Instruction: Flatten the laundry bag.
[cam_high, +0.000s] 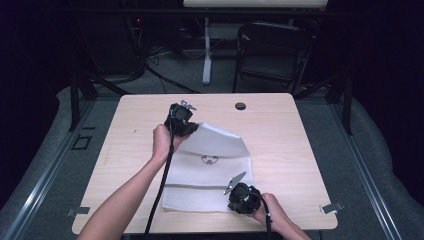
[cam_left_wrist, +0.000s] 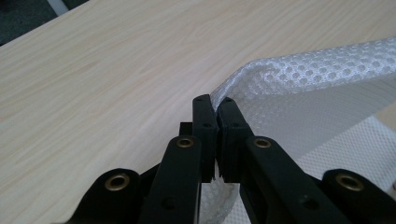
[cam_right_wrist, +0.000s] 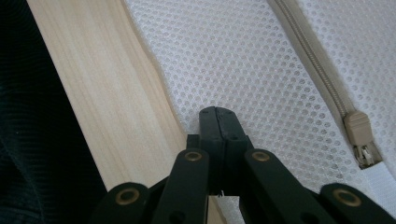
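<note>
A white mesh bag (cam_high: 215, 172) lies flat on the light wood table (cam_high: 135, 117). My left gripper (cam_high: 191, 128) is shut on the bag's far left corner and holds it raised, so that part folds over toward the right. In the left gripper view the jaws of the left gripper (cam_left_wrist: 217, 105) pinch the mesh corner (cam_left_wrist: 299, 74). My right gripper (cam_high: 229, 197) sits at the bag's near right edge. In the right gripper view the right gripper (cam_right_wrist: 218, 114) is shut on the mesh edge (cam_right_wrist: 243, 60), with a beige zipper pull (cam_right_wrist: 362, 140) to the right.
A small dark item (cam_high: 210, 160) lies on the middle of the bag. A black grommet (cam_high: 240, 106) is set in the far side of the table. Metal clips (cam_high: 331, 207) sit at the near corners. A folding chair (cam_high: 272, 50) stands beyond the table.
</note>
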